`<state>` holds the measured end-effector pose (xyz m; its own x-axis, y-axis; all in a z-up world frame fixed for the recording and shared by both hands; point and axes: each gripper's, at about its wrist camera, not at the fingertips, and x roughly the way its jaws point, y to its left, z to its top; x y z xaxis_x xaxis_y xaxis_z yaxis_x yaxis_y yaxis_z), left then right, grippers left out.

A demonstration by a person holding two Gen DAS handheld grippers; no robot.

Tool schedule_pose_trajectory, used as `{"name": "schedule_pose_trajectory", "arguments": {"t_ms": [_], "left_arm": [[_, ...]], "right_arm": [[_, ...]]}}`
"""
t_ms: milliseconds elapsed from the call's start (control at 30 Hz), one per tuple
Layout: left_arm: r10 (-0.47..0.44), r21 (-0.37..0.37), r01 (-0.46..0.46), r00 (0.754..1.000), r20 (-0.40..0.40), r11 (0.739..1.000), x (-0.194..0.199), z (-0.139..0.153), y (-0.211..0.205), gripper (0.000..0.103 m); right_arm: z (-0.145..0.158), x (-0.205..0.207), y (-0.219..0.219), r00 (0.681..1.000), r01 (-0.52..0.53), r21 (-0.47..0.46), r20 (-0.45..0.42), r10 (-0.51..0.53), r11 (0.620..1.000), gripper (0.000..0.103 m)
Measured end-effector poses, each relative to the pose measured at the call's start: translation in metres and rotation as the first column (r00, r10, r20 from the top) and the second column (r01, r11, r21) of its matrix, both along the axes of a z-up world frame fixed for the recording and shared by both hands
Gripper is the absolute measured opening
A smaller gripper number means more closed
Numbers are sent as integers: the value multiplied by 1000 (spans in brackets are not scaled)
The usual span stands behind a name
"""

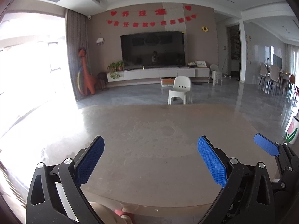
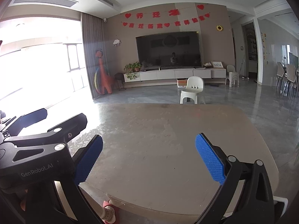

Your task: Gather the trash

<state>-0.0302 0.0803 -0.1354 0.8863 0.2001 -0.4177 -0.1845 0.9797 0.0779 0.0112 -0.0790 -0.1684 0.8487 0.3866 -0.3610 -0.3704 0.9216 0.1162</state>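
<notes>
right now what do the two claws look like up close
Both match: the left claw and right claw have black angular linkage arms with silver round pivot bolts, each finger faced with a blue cross-hatched pad. The left claw's body bears grey "GenRobot.AI" lettering. No cables visible.

Left tool [image 1: 150, 158] and right tool [image 2: 149, 156] gape, side by side.
</notes>
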Motion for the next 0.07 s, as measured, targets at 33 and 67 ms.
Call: {"name": "schedule_pose_trajectory", "arguments": {"t_ms": [33, 67], "left_arm": [[1, -1, -1, 1000, -2, 1000, 2, 1, 1, 98], [1, -3, -1, 1000, -4, 1000, 2, 1, 2, 98]], "right_arm": [[0, 0, 0, 1000, 1, -1, -2, -1, 1000, 99], [-1, 1, 1, 1000, 1, -1, -4, -1, 1000, 99]]}}
